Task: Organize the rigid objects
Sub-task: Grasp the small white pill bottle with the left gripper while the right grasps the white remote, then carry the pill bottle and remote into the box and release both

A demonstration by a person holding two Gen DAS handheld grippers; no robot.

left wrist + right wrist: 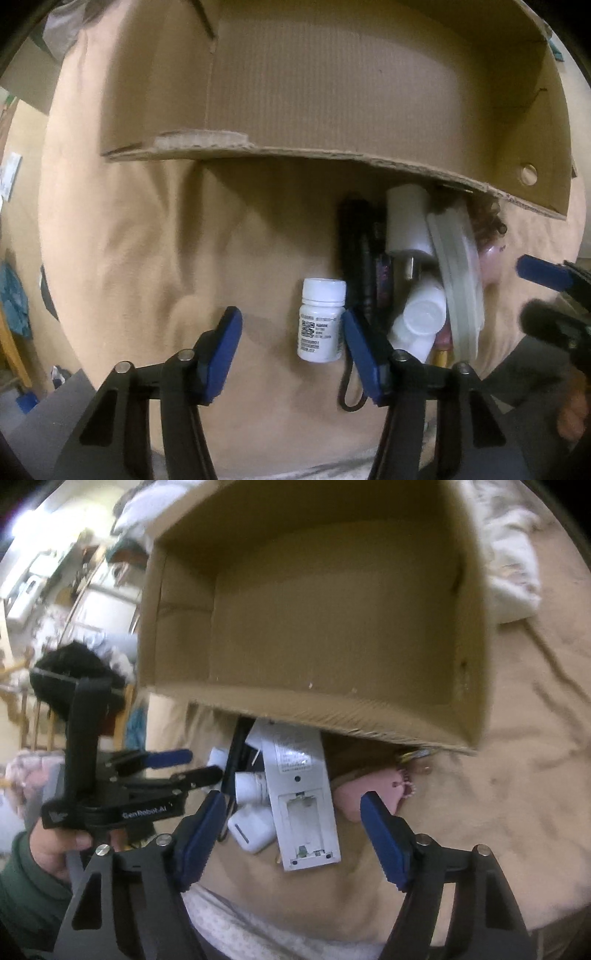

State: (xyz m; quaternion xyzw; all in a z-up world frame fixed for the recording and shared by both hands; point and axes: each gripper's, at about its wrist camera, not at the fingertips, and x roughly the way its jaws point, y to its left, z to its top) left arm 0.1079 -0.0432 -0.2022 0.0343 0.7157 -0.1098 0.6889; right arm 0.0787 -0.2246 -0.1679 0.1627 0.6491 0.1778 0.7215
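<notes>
A small white plastic pill bottle with a printed label [322, 320] lies on the tan bedspread [147, 258], cap pointing toward the box, at the left edge of a heap of objects. It sits between the blue-padded fingers of the left tongs [291, 325], closer to the right-hand finger, and the fingers are spread wide with nothing pinched.

Just beside the bottle, a long black object with a cord loop [356, 258] runs toward the box. Next come a white plug adapter [408, 221], a second white bottle lying with its base toward the camera [423, 317], and a pale round lid standing on edge [460, 273].

From the right wrist view, a white remote control with its battery compartment open [304, 797] lies face down across the heap, with a white rounded charger case [251, 825] touching its left side and a pink doll foot [373, 786] to its right. The right tongs [293, 808] hover over the remote, fingers spread apart and gripping nothing.

The open brown cardboard box [332, 716] stands on the bed directly behind the heap, its near wall overhanging the farthest objects. A white pillow [513, 576] lies beyond the box on the right.
</notes>
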